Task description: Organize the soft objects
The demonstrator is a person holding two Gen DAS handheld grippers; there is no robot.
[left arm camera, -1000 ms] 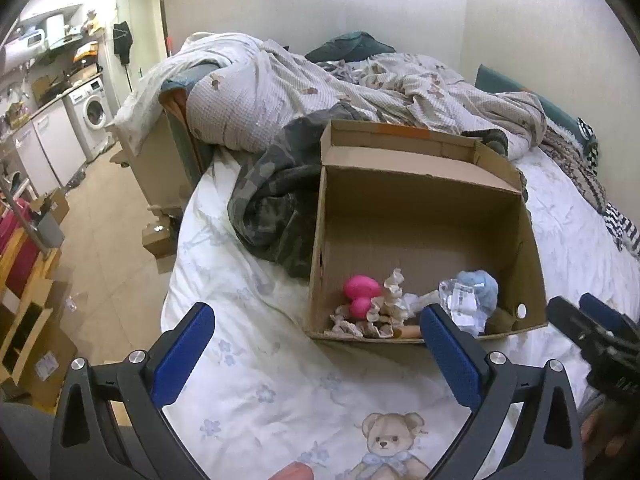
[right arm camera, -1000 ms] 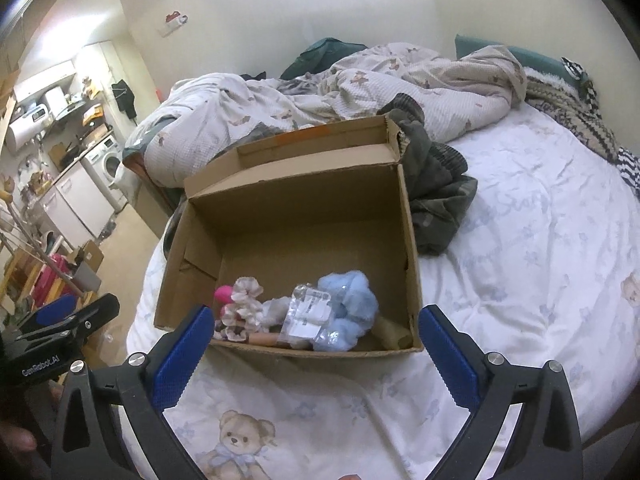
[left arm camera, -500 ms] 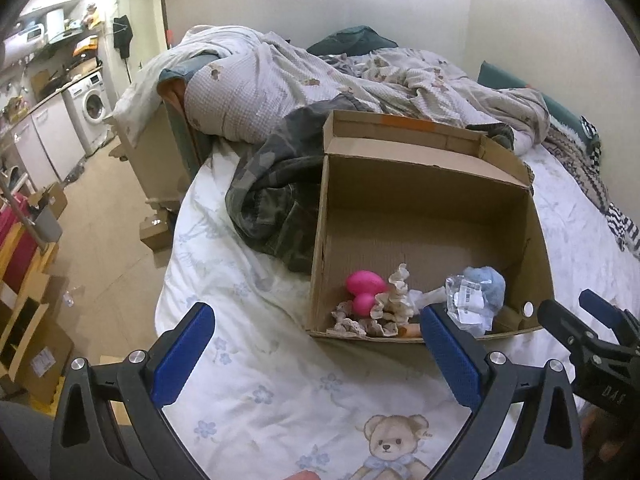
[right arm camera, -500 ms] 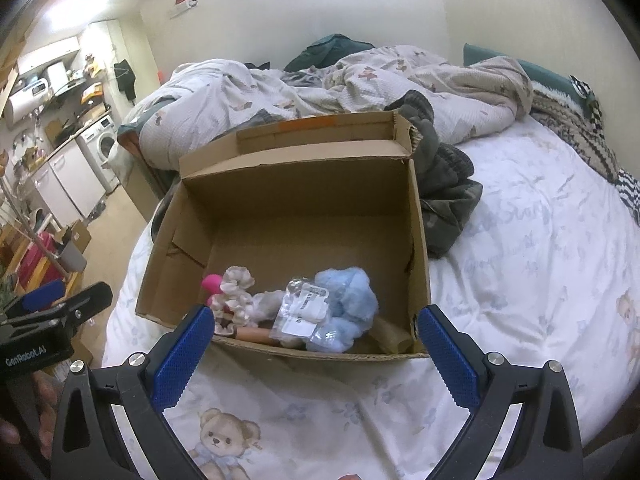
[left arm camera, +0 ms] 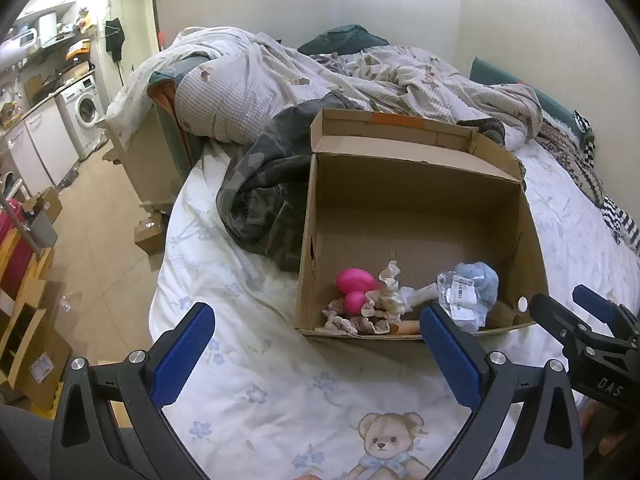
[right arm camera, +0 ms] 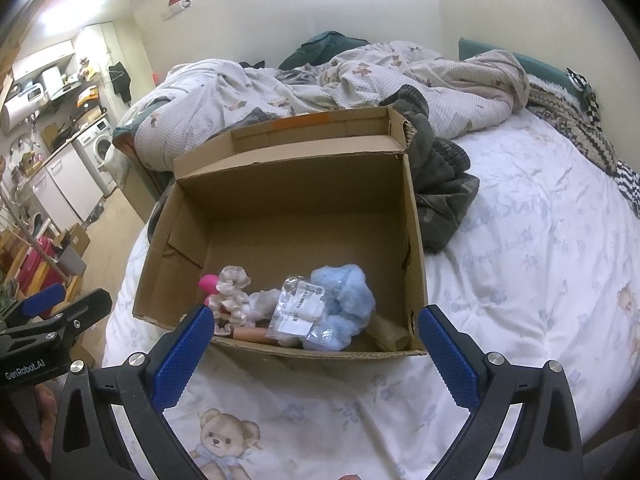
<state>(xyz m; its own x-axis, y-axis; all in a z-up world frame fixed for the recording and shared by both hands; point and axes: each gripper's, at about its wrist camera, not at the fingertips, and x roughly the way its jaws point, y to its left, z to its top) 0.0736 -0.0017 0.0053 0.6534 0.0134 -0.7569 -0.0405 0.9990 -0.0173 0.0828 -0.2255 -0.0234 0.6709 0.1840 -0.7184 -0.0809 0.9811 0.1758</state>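
Observation:
An open cardboard box (left arm camera: 416,200) (right arm camera: 280,216) stands on the bed. Along its near wall lie two pink egg shapes (left arm camera: 356,282) (right arm camera: 209,282), a cream ruffled scrunchie (left arm camera: 386,296) (right arm camera: 234,292), a clear plastic packet (left arm camera: 460,298) (right arm camera: 298,308) and a blue fluffy item (left arm camera: 482,282) (right arm camera: 344,292). My left gripper (left arm camera: 316,350) is open and empty, just short of the box's near left corner. My right gripper (right arm camera: 312,350) is open and empty, at the box's near wall. Each gripper shows at the edge of the other's view.
A camouflage garment (left arm camera: 264,204) (right arm camera: 444,200) lies against the box's far left side. A rumpled quilt (left arm camera: 320,88) fills the head of the bed. The white teddy-print sheet (right arm camera: 520,248) spreads to the right. The floor with cardboard boxes (left arm camera: 28,340) lies left.
Both grippers have moved a little closer to the box, and the view has shifted slightly. Both stay open and empty. The items in the box have not moved.

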